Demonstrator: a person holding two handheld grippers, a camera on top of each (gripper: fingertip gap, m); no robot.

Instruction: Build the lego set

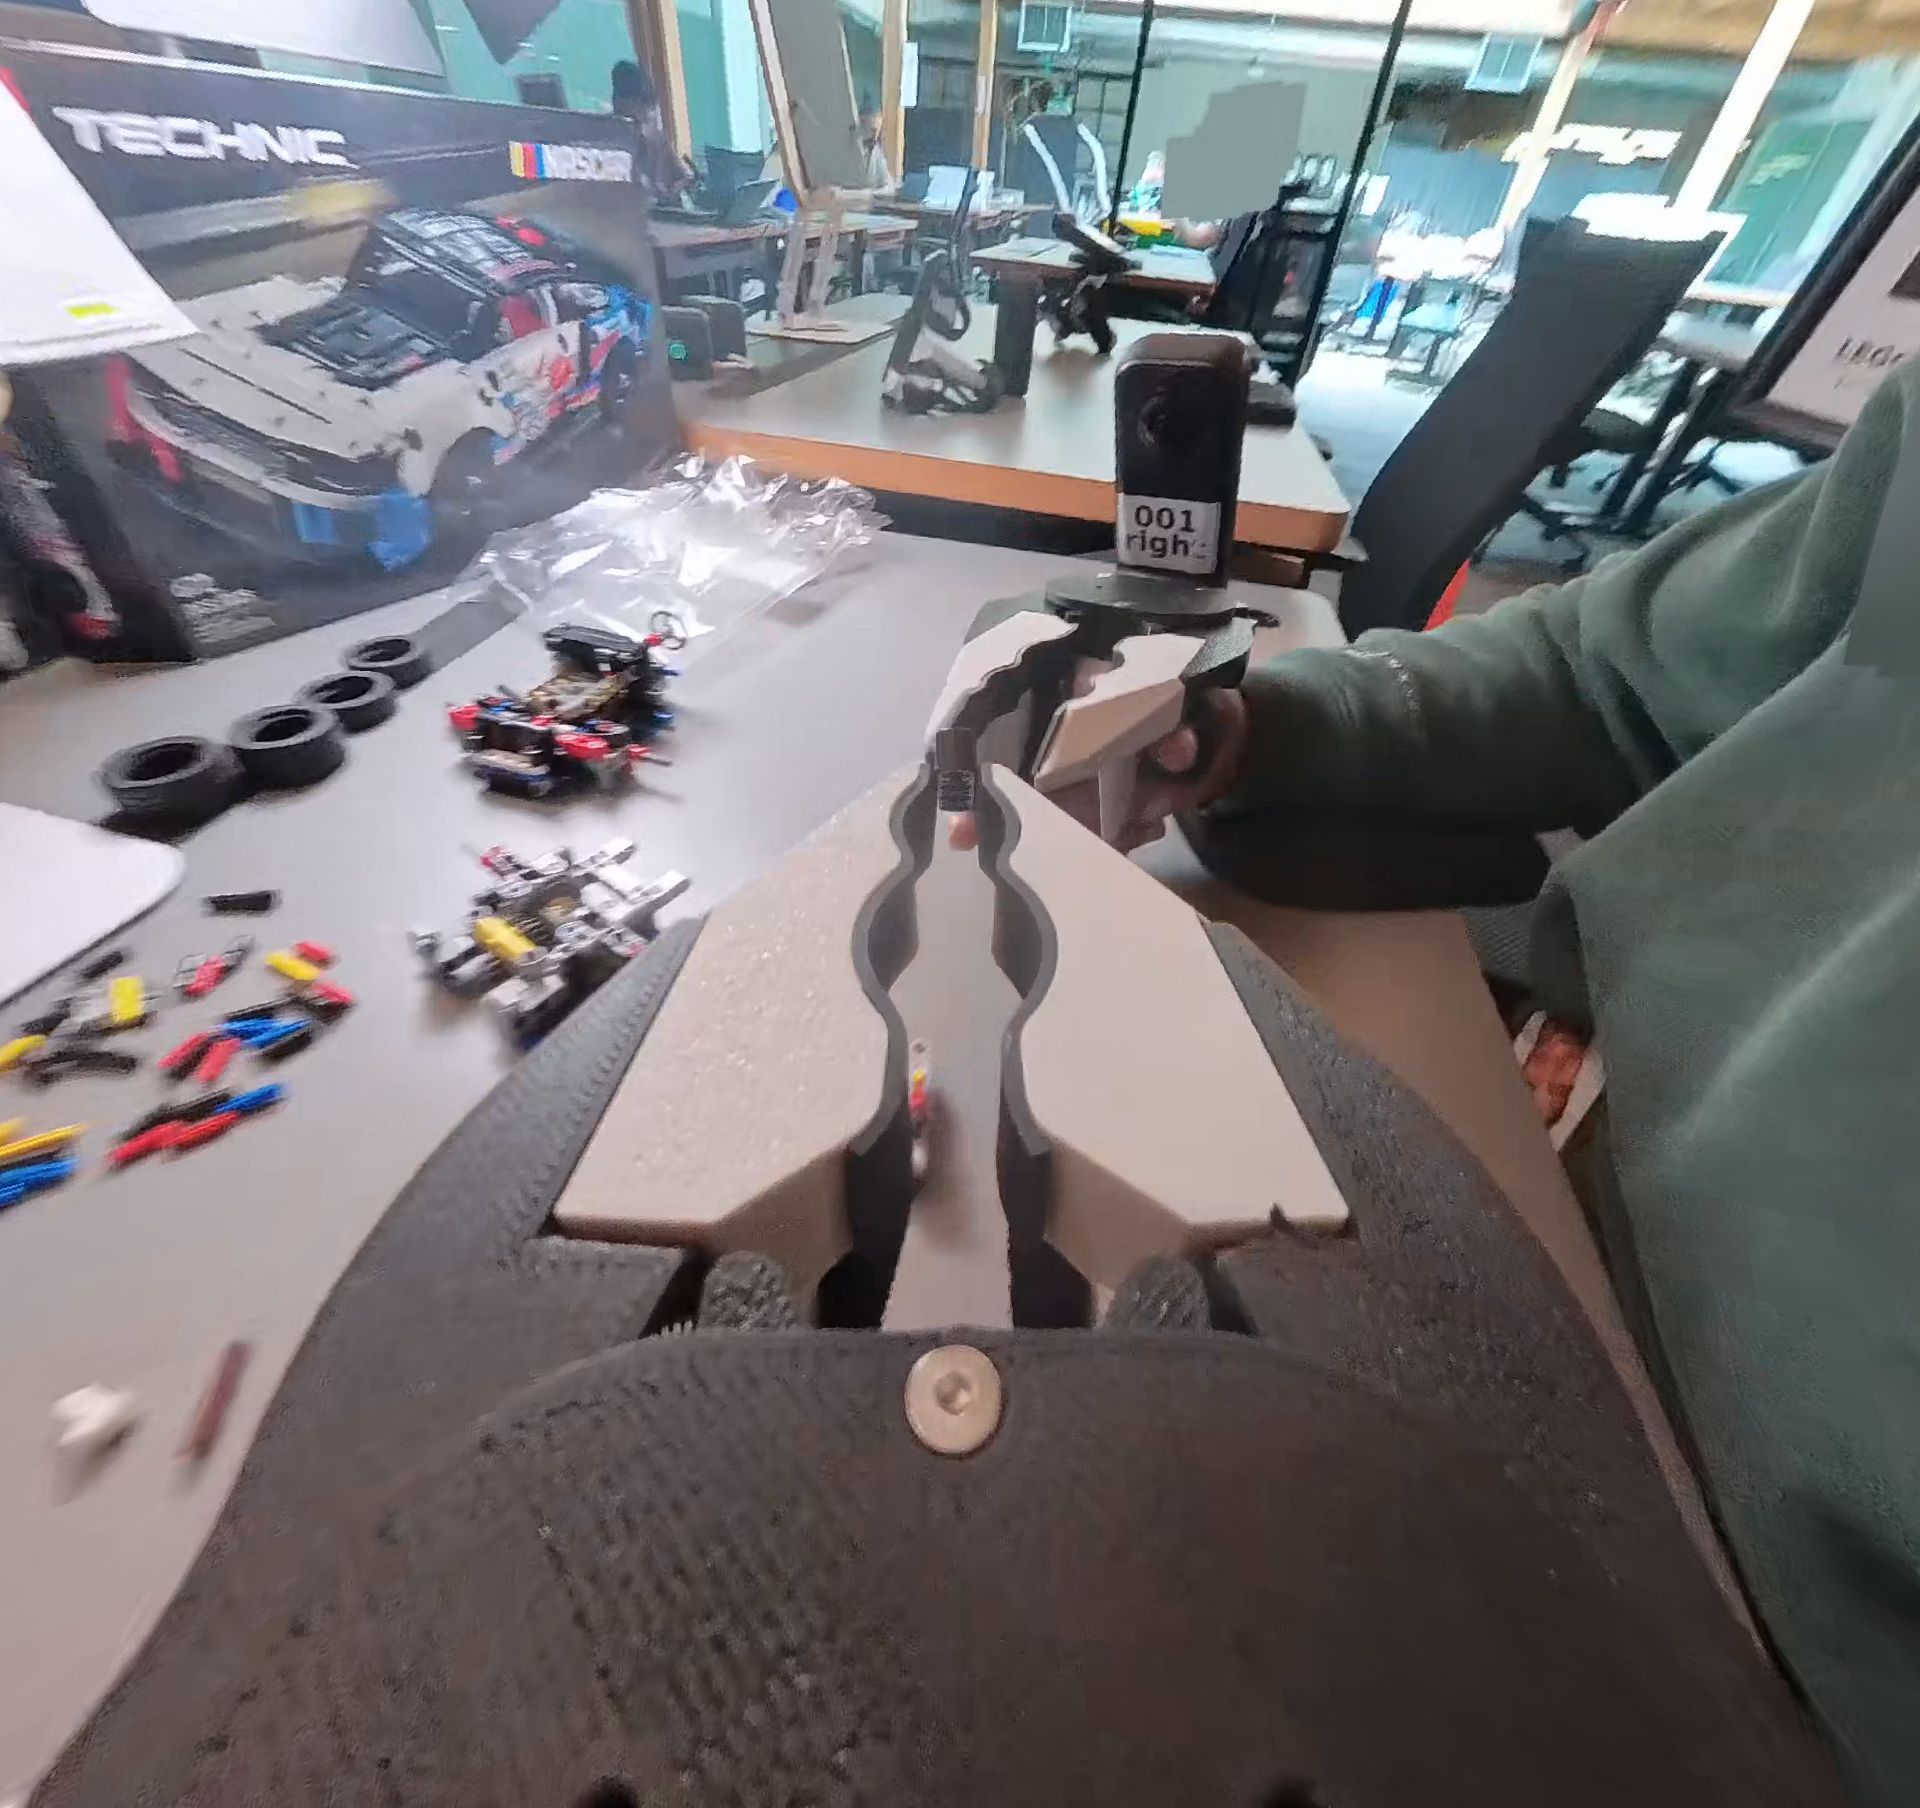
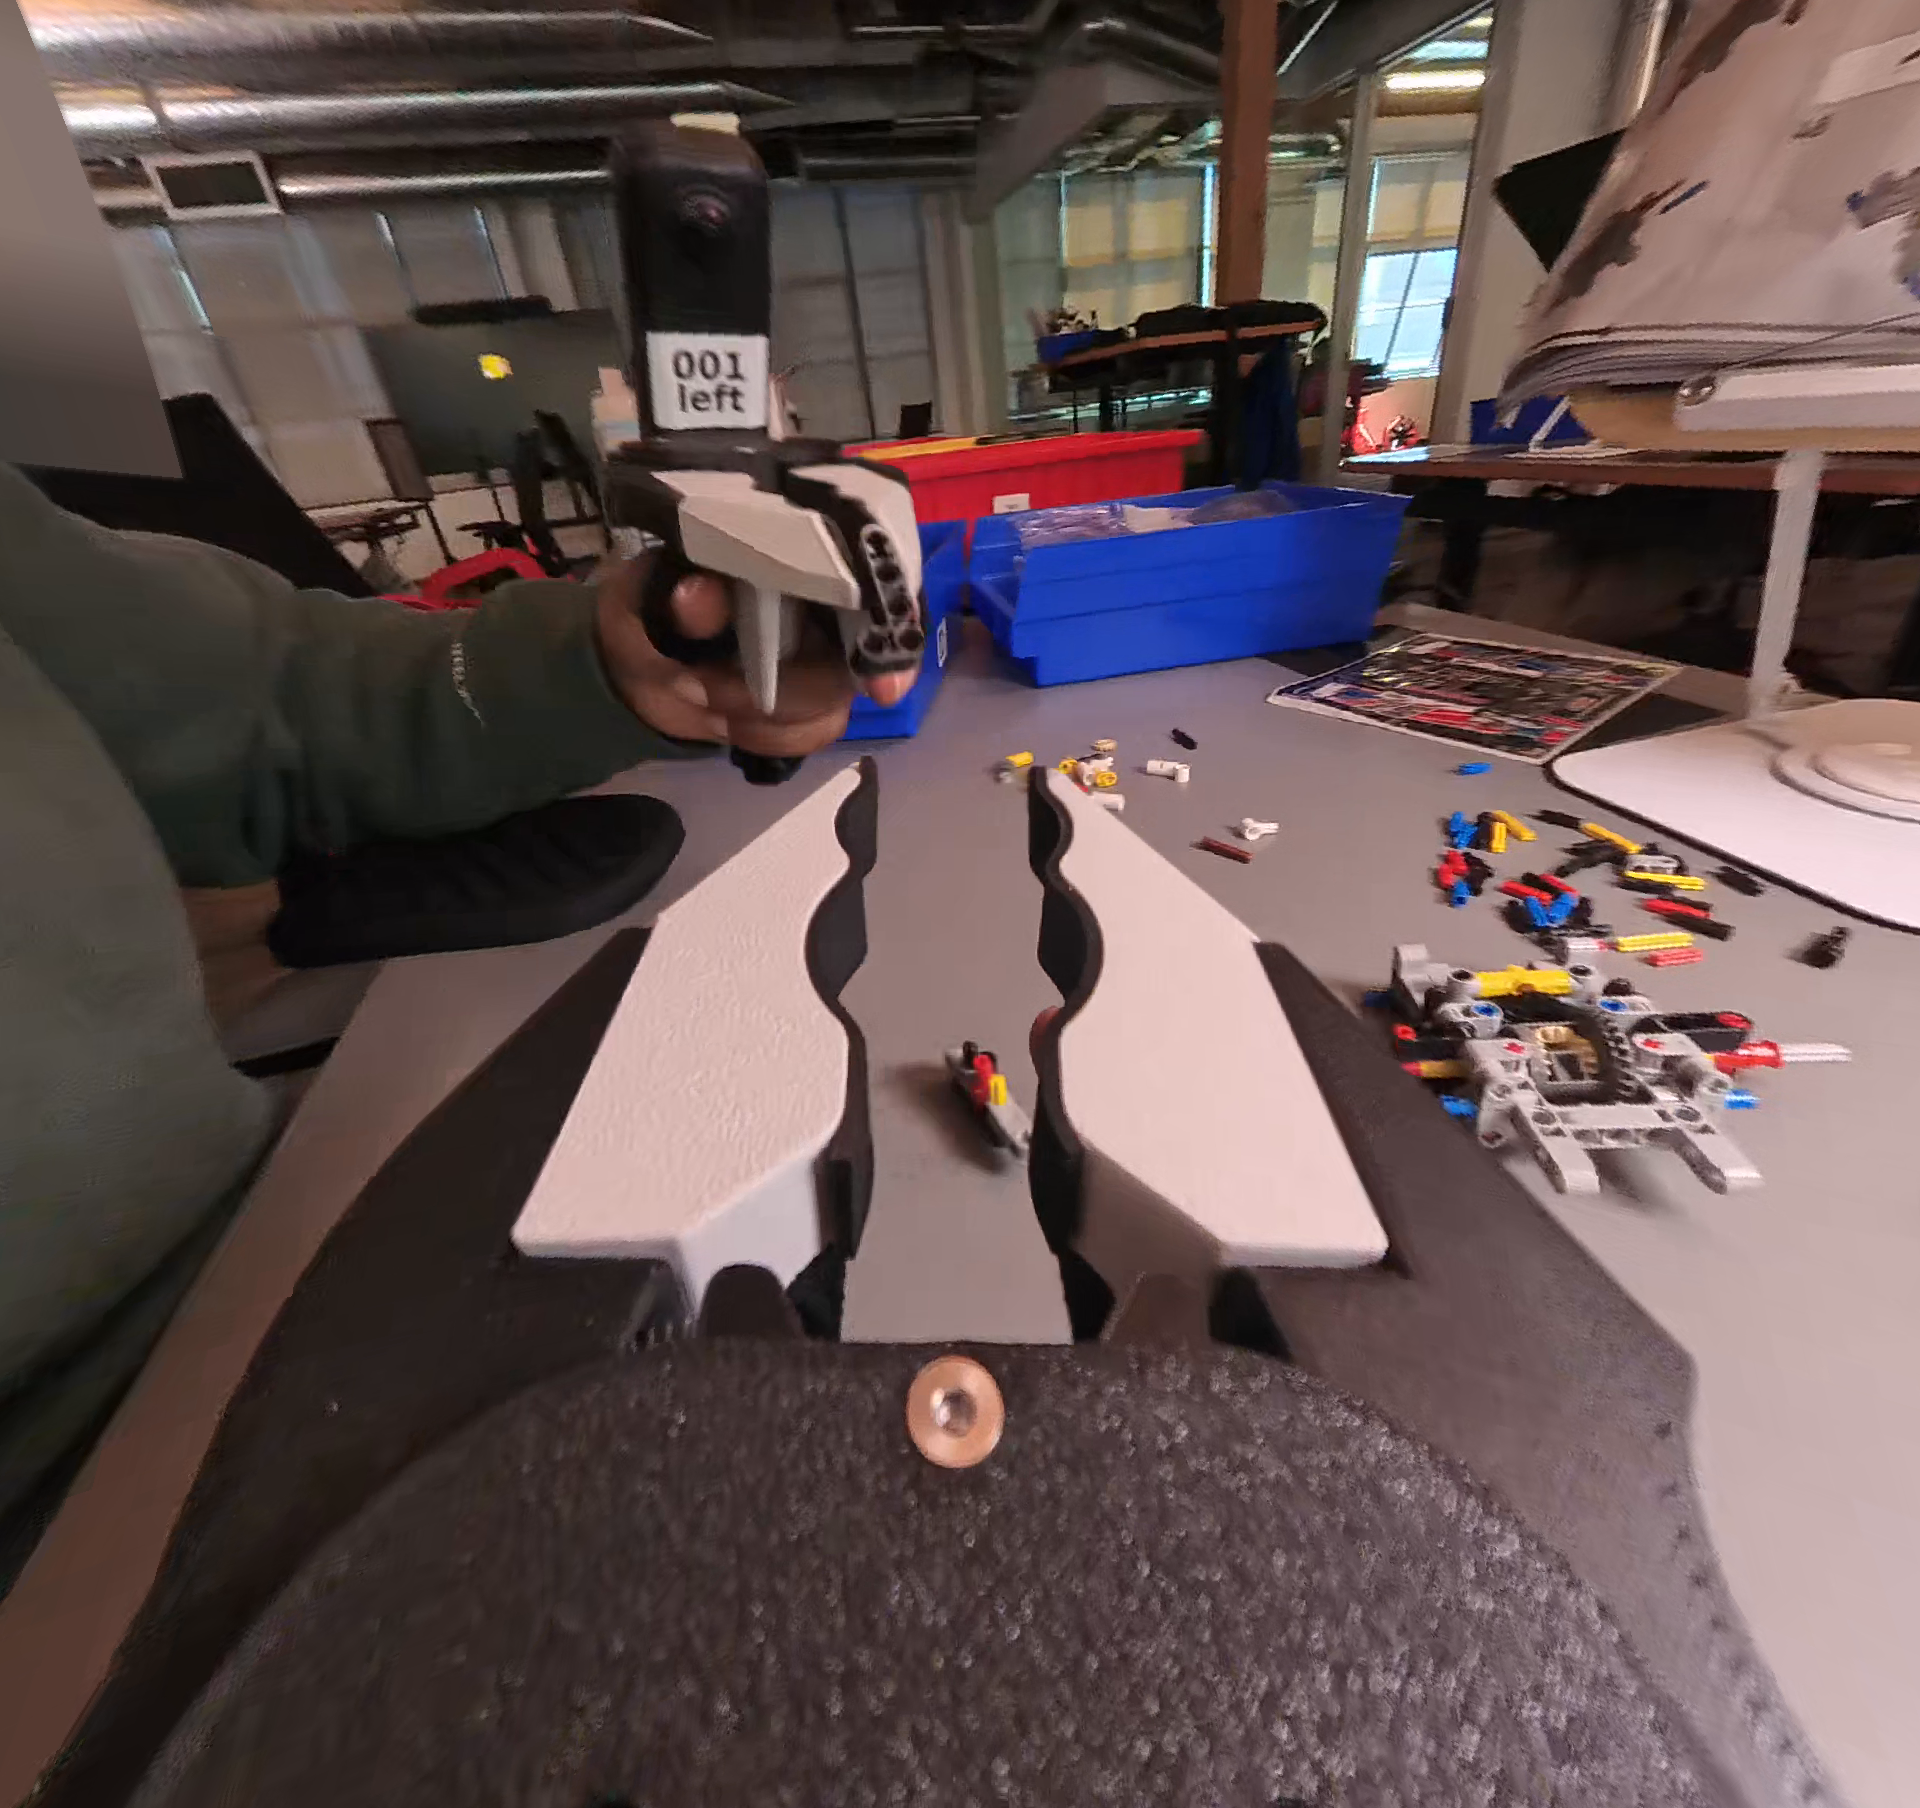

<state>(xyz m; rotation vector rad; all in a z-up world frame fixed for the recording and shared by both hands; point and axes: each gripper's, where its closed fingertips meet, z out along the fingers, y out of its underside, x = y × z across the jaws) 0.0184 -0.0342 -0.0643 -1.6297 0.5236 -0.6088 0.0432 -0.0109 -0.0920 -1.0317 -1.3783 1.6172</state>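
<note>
Far left on the grey table (image 1: 810,678) there's a row of black tires (image 1: 281,740) and two half-built brick car chunks (image 1: 566,709), with loose pins (image 2: 1558,885) scattered near them. The left gripper (image 1: 956,787) is pinched narrow on a small black holed beam (image 1: 955,773), up off the table. Over right, the right gripper (image 2: 951,787) hangs open and bare, a tiny grey-red-yellow piece (image 2: 985,1093) on the table below it.

The right claw (image 2: 951,787) gapes over a grey table (image 2: 1351,771); the left claw (image 2: 883,605) grips a black beam (image 2: 888,605).
</note>
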